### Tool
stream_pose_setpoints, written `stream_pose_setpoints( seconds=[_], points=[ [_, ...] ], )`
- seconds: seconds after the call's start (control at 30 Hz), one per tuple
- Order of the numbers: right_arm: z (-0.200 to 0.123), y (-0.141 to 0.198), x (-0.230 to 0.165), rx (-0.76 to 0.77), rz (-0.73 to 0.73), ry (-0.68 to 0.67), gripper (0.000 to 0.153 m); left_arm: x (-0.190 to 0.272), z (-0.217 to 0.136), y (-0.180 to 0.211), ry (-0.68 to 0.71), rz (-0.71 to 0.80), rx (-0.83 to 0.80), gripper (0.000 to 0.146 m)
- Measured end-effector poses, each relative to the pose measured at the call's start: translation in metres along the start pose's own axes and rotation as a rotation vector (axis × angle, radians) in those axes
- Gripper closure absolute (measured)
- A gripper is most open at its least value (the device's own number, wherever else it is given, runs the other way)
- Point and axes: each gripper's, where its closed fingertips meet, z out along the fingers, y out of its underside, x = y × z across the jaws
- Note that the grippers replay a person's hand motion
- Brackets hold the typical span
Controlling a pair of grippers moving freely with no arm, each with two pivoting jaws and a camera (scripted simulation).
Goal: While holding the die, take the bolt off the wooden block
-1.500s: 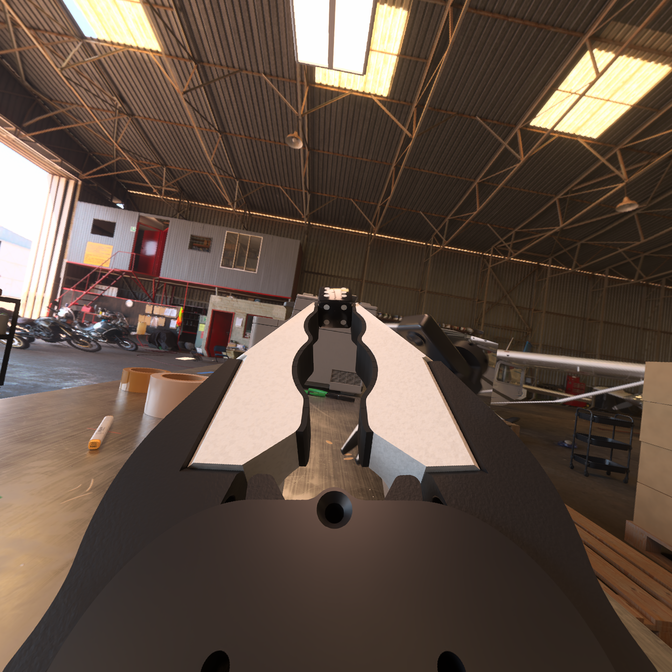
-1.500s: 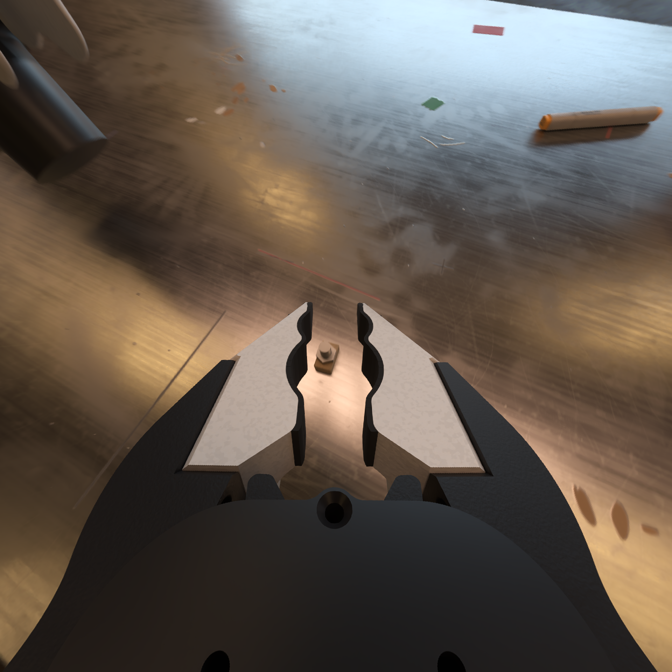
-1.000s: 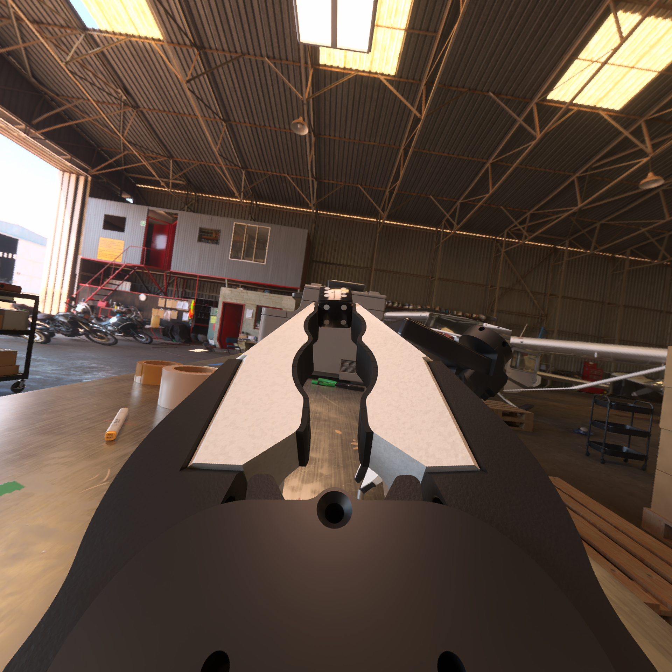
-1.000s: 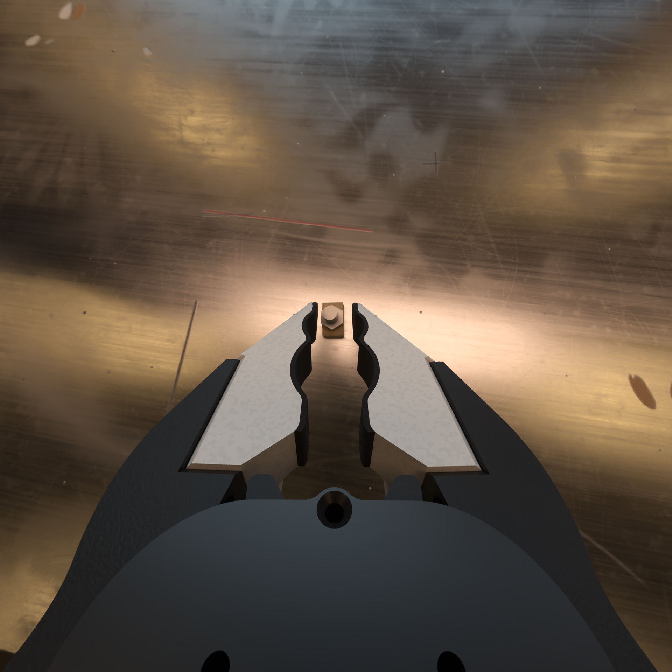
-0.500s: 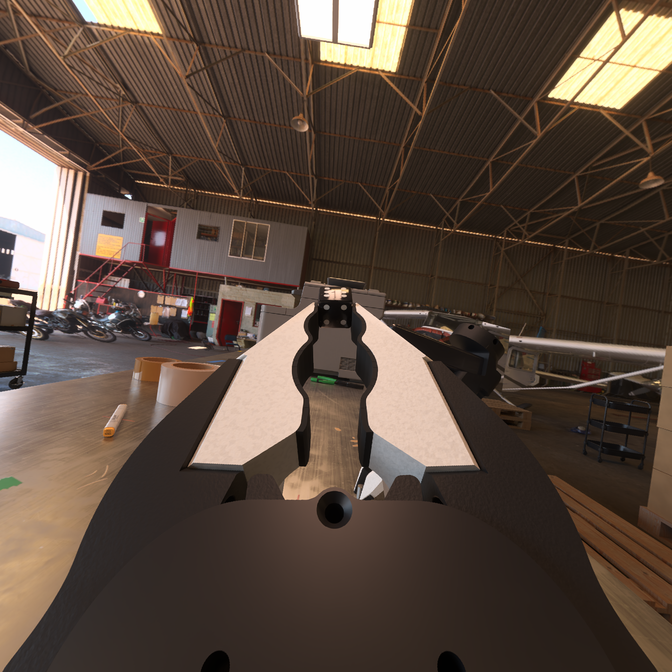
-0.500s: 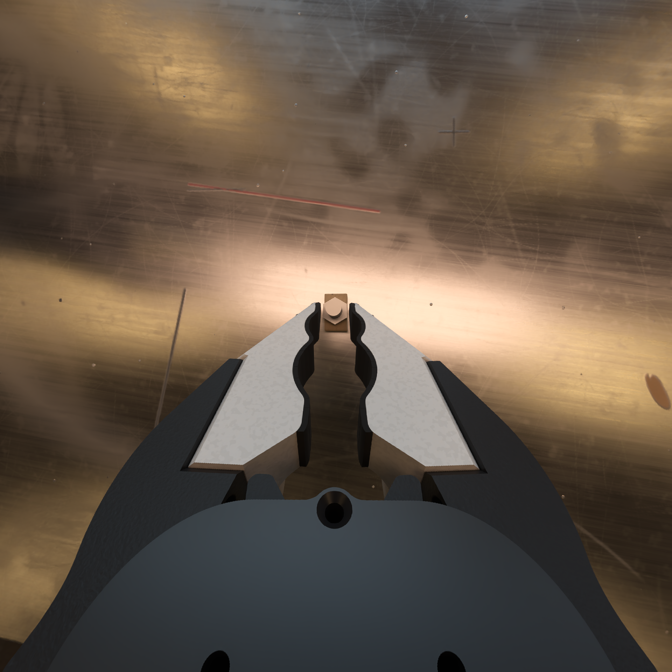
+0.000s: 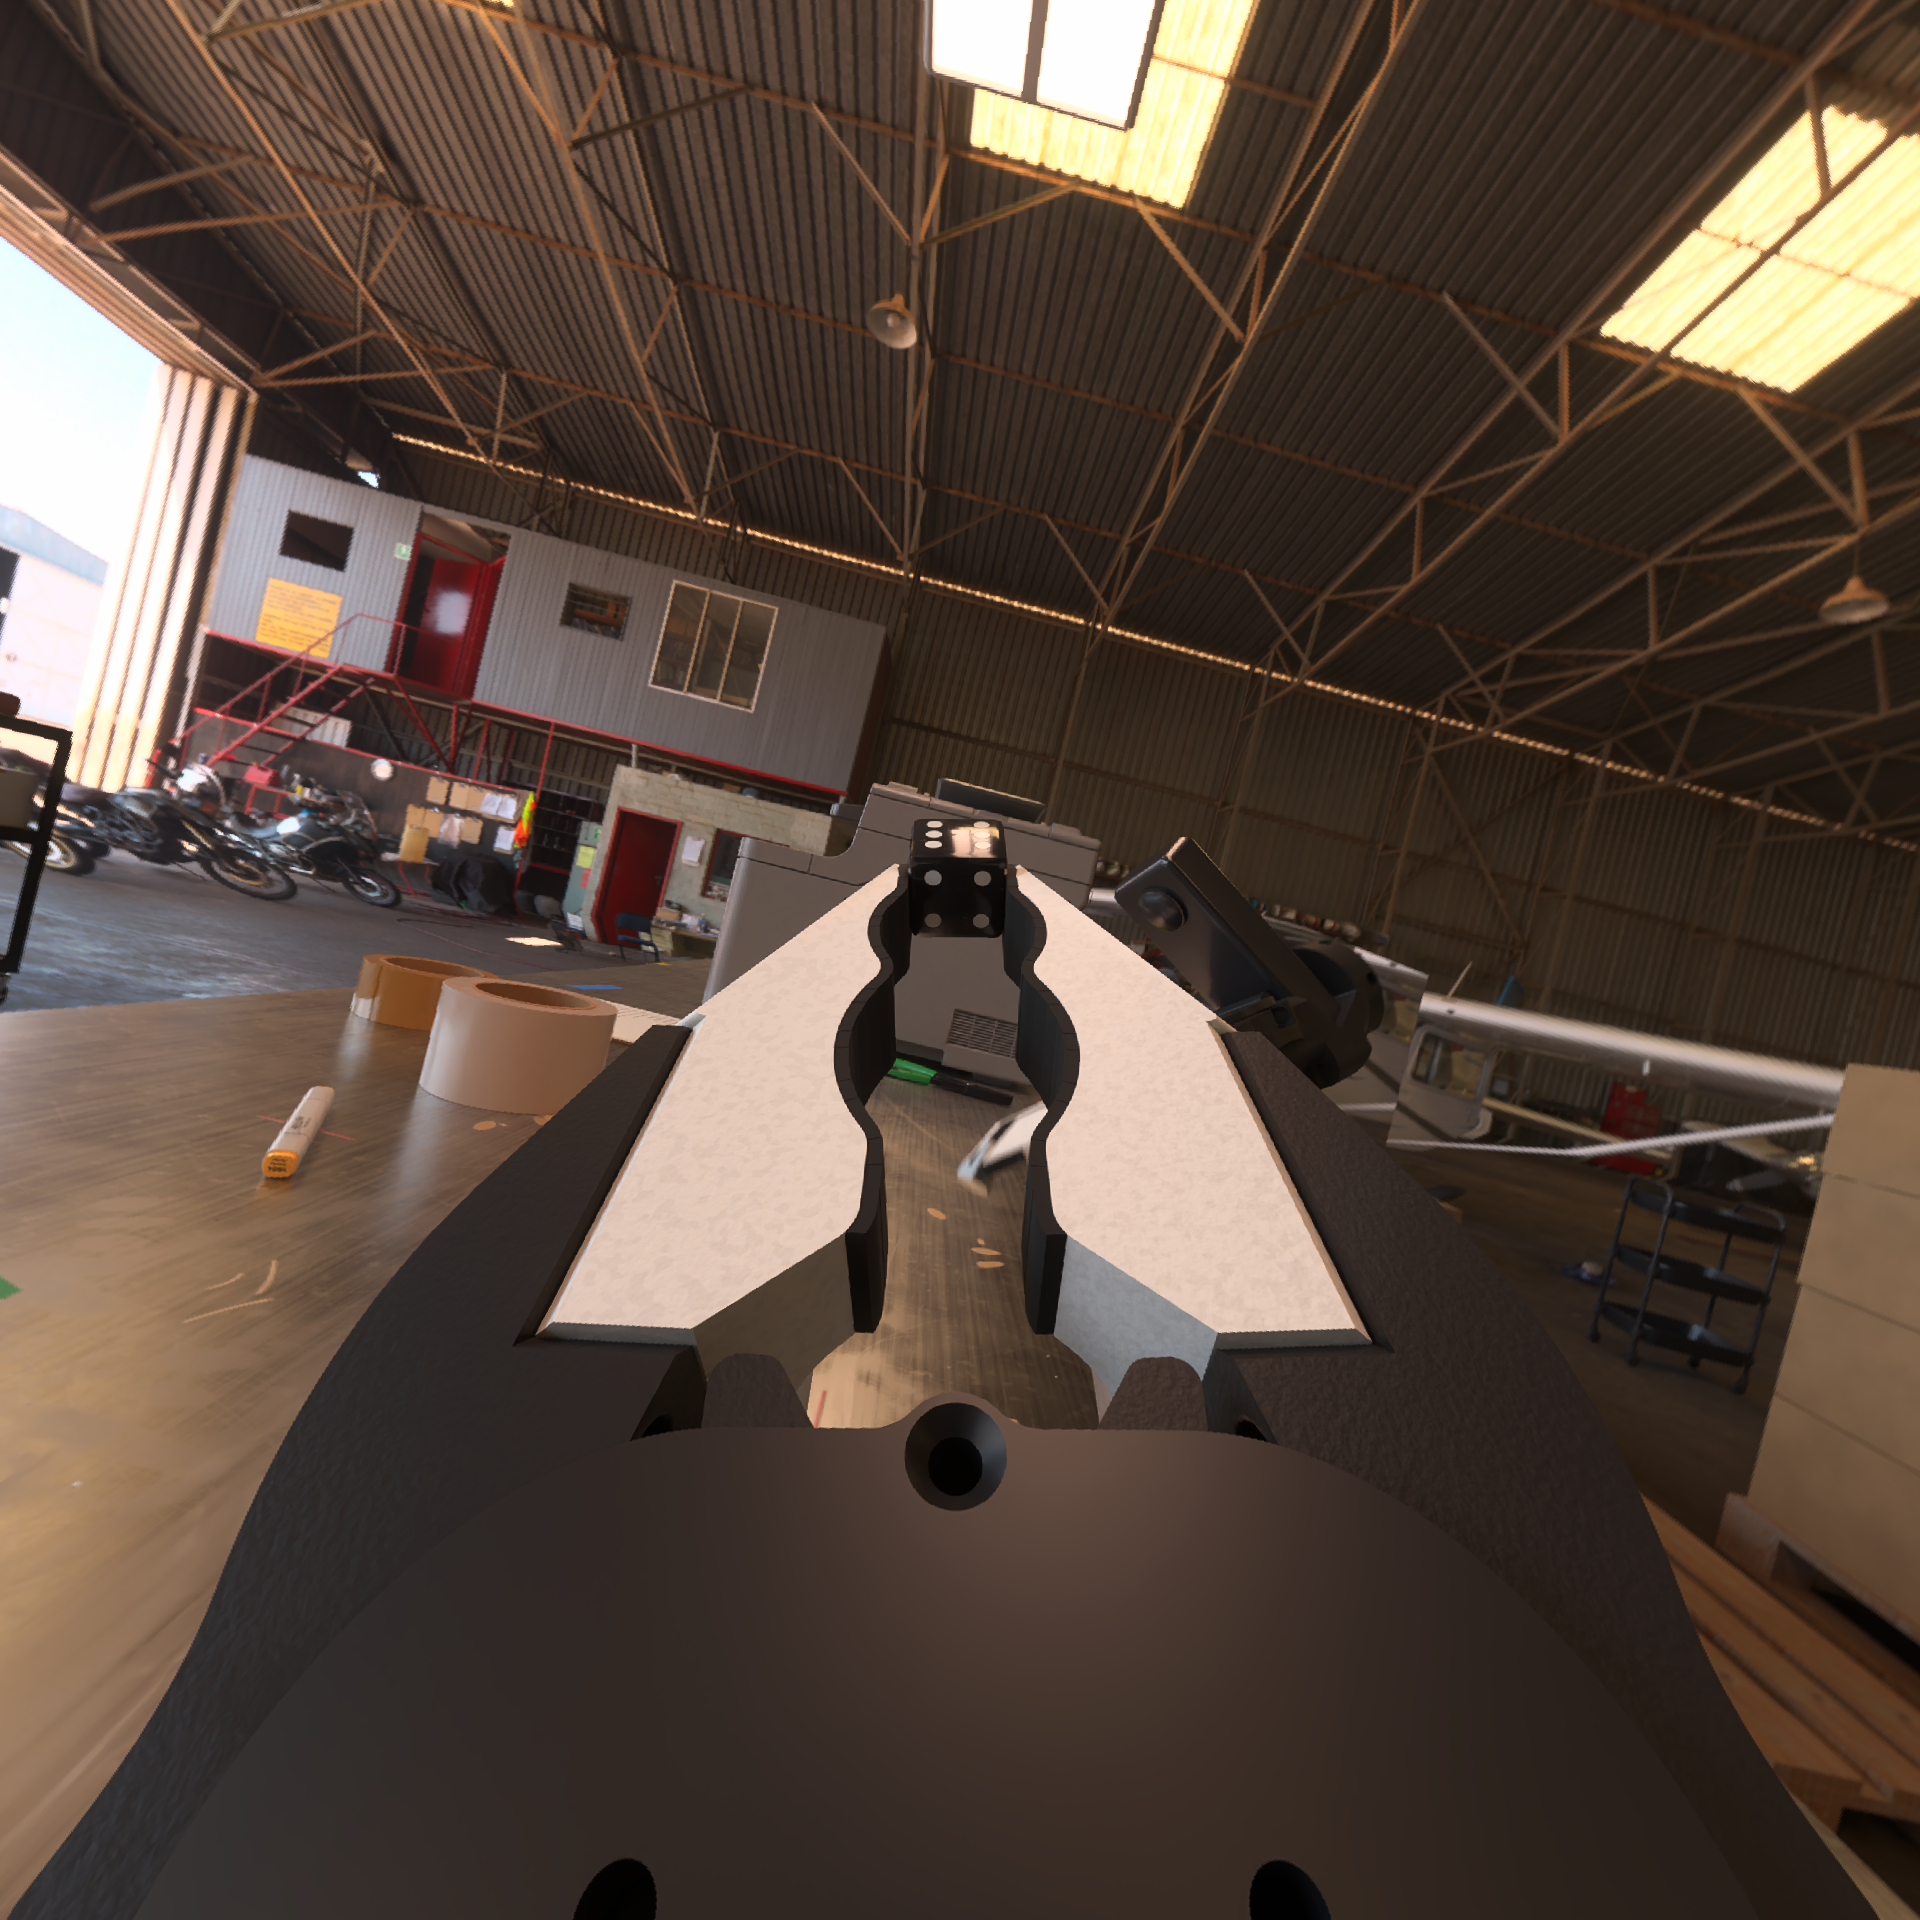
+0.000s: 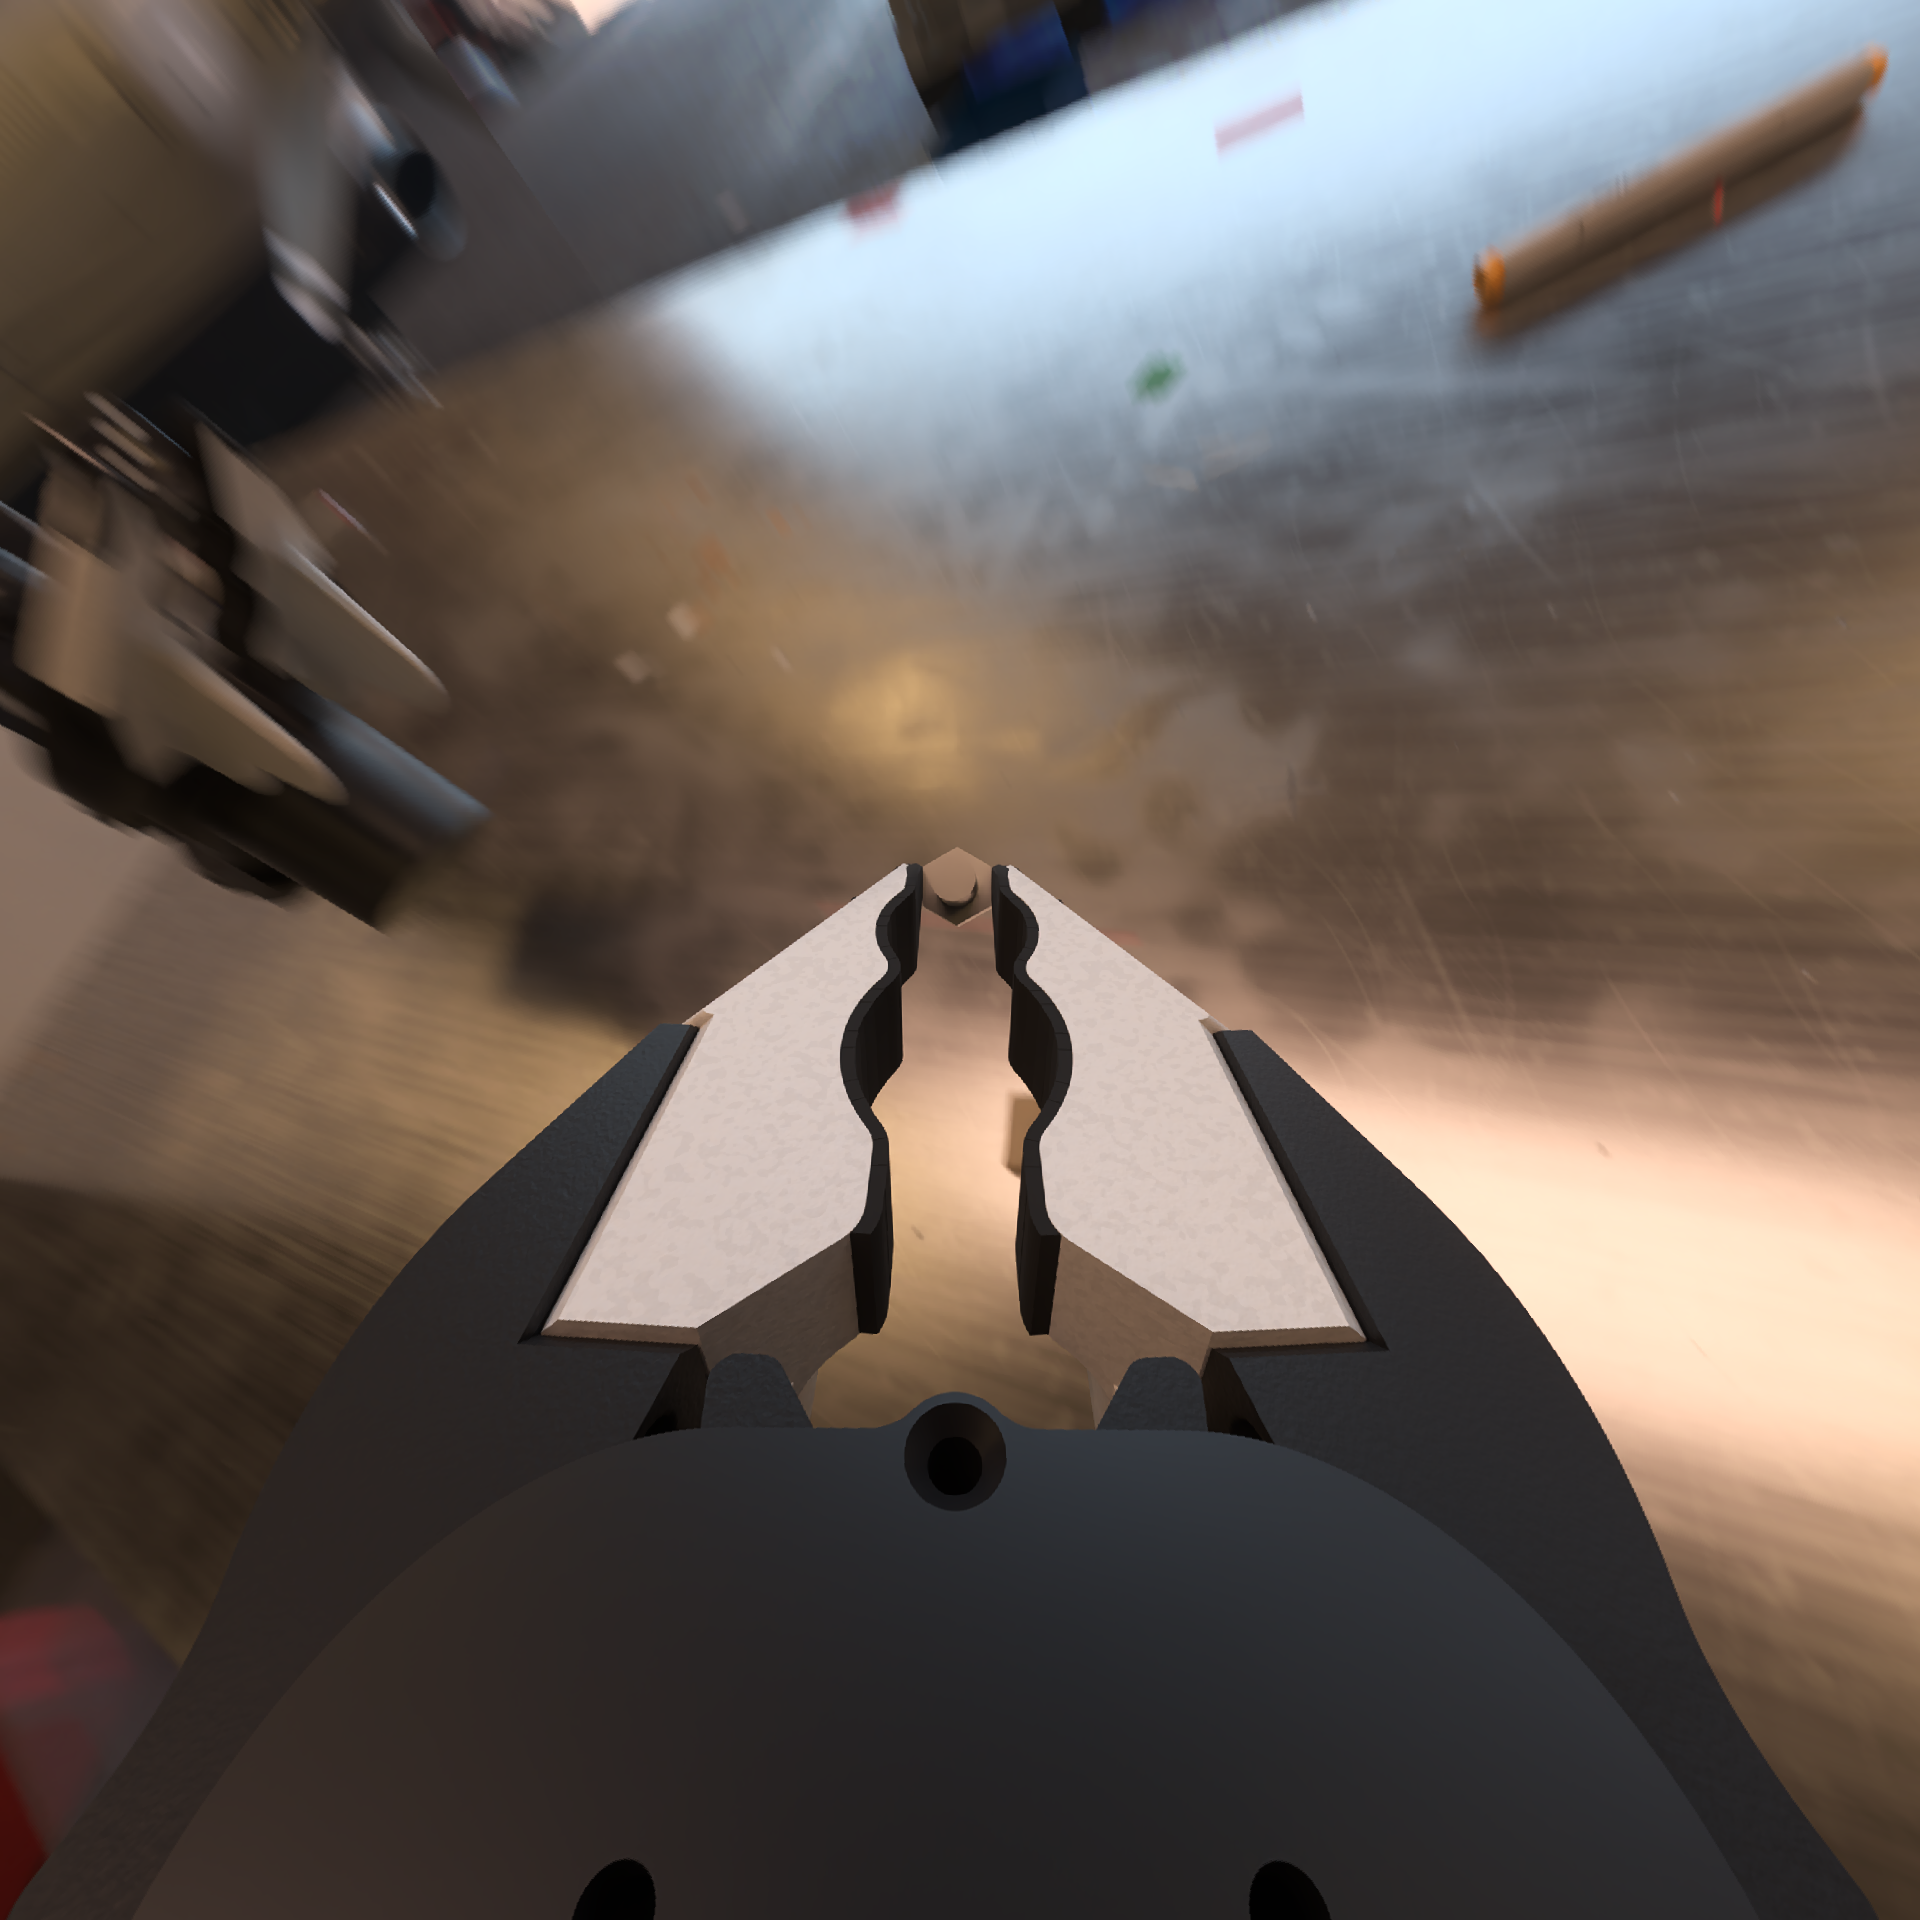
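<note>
My left gripper (image 7: pixel 956 894) is shut on a black die (image 7: pixel 956 883) with white pips and holds it at its fingertips, above the table. My right gripper (image 8: pixel 956 894) is shut on the small grey bolt (image 8: pixel 954 891), held at its fingertips above the table. A small tan piece (image 8: pixel 1013 1132) lies below between the fingers, partly hidden by the right finger; it looks like the wooden block. The right wrist view is blurred by motion. The right gripper also shows in the left wrist view (image 7: pixel 1247 956), just right of the die. The left gripper shows blurred in the right wrist view (image 8: pixel 208 675).
On the wooden table (image 7: pixel 125 1299) lie two tape rolls (image 7: pixel 514 1039), an orange-capped marker (image 7: pixel 296 1132) and a green-and-black pen (image 7: pixel 945 1075). The marker also shows in the right wrist view (image 8: pixel 1662 197). Wooden pallets (image 7: pixel 1818 1662) stand past the table's right edge.
My right gripper has shut on the bolt, risen and tilted up from the table, so the left gripper and marker come into its view. My left gripper still holds the die, almost still.
</note>
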Motion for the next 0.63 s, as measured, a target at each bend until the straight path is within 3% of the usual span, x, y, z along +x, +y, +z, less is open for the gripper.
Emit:
stream_pose_setpoints(
  seconds=[0.1,0.27,0.43,0.63],
  points=[
    [-0.011,-0.037,-0.013,0.181,0.059,-0.106,0.140,-0.006,-0.002,-0.003,-0.018,-0.038,0.017,0.130],
    [-0.018,-0.078,-0.041,0.355,-0.006,-0.159,0.140,-0.017,0.000,-0.002,-0.080,-0.008,0.010,0.130],
    [-0.017,-0.111,-0.083,0.504,-0.041,-0.269,0.140,-0.024,0.001,-0.008,-0.192,0.125,0.018,0.130],
    [-0.010,-0.137,-0.128,0.584,-0.066,-0.379,0.140,-0.025,0.003,-0.020,-0.373,0.388,0.037,0.130]
  ],
)
